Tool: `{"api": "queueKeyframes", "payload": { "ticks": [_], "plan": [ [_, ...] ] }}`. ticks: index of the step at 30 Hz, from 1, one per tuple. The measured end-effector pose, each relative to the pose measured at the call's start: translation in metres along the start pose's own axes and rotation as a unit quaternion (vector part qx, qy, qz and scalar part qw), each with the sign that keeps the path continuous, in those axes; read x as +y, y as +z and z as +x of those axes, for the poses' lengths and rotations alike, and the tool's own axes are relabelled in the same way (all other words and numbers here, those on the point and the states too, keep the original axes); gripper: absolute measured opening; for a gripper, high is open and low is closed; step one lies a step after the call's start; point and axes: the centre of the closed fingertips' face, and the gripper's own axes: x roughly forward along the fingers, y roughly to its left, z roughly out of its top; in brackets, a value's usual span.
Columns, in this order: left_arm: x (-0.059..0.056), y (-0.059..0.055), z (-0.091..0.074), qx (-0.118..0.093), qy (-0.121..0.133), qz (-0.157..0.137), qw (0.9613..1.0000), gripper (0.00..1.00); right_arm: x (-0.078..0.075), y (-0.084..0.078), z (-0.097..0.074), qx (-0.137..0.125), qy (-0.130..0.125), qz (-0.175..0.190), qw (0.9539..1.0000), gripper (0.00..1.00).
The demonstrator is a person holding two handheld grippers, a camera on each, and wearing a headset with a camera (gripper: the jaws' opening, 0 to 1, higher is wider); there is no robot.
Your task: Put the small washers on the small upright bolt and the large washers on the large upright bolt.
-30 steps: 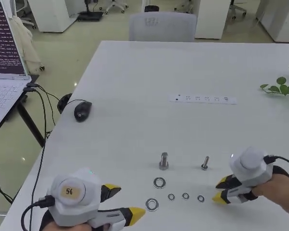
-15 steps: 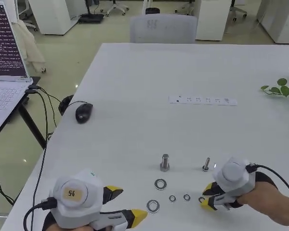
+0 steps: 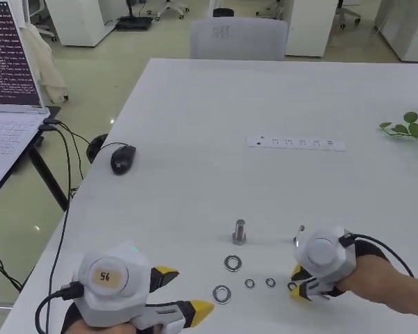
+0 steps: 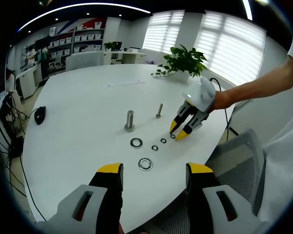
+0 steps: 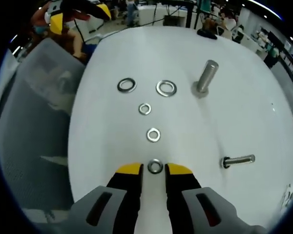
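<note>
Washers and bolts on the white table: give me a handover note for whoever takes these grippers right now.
Left gripper: open, empty, over the white table near its front edge.
Right gripper: open, jaws either side of one small steel washer lying on the table.
Two more small washers lie beside it. Two large steel washers lie before the large upright steel bolt. The small upright steel bolt stands nearby.
Done: nothing, both bolts are bare.
Left: all five washers.
</note>
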Motion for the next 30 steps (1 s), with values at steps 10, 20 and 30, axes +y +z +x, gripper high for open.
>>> {"api": "queueKeyframes", "payload": {
  "ticks": [10,20,30],
  "plan": [
    [-0.0016,0.0021,0.003,0.0,-0.003,0.003,1.0,0.51,-0.0006,-0.0008,0.0001,0.009,0.005,-0.02,0.9997,0.17],
    [-0.0029,0.0031,0.003,0.0,-0.003,0.004,1.0,0.51,-0.0016,-0.0016,-0.0008,-0.003,-0.003,0.004,1.0,0.13],
    [0.0002,0.0013,0.0019,0.0,0.0,0.001,1.0,0.51,-0.0026,-0.0036,-0.0059,-0.034,-0.017,0.057,0.9977,0.13]
  ]
}}
